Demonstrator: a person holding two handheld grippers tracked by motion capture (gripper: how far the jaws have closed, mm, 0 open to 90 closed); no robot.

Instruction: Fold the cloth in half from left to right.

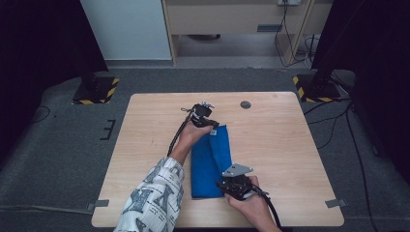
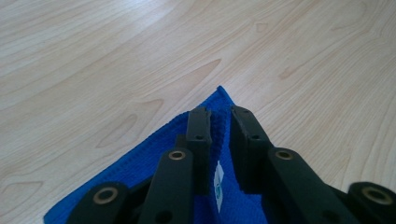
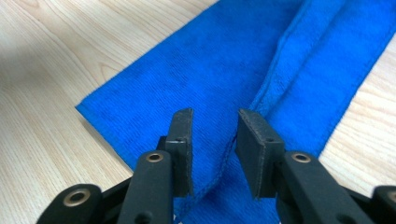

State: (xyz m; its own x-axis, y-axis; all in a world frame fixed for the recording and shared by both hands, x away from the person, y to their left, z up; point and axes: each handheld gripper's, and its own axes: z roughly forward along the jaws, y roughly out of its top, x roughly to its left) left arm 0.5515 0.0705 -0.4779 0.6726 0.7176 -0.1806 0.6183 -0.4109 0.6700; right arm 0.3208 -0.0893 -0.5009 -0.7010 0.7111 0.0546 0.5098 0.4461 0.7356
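On the table (image 1: 270, 130), folded blue towel (image 1: 211, 162) (ribbed)

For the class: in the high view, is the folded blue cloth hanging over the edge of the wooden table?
No: the folded blue cloth lies wholly on the light wooden table, inside its edges.

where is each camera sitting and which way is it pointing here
High view: fixed above the person's side of the wooden table, looking forward and down; both forearms, the left gripper and the right gripper show.
Left gripper view: rides the left gripper, looking along its two black jaws over the blue towel corner to bare wood.
Right gripper view: rides the right gripper, looking along its parted jaws over the towel's folded edge.
Shared: all three show the blue towel on the table.
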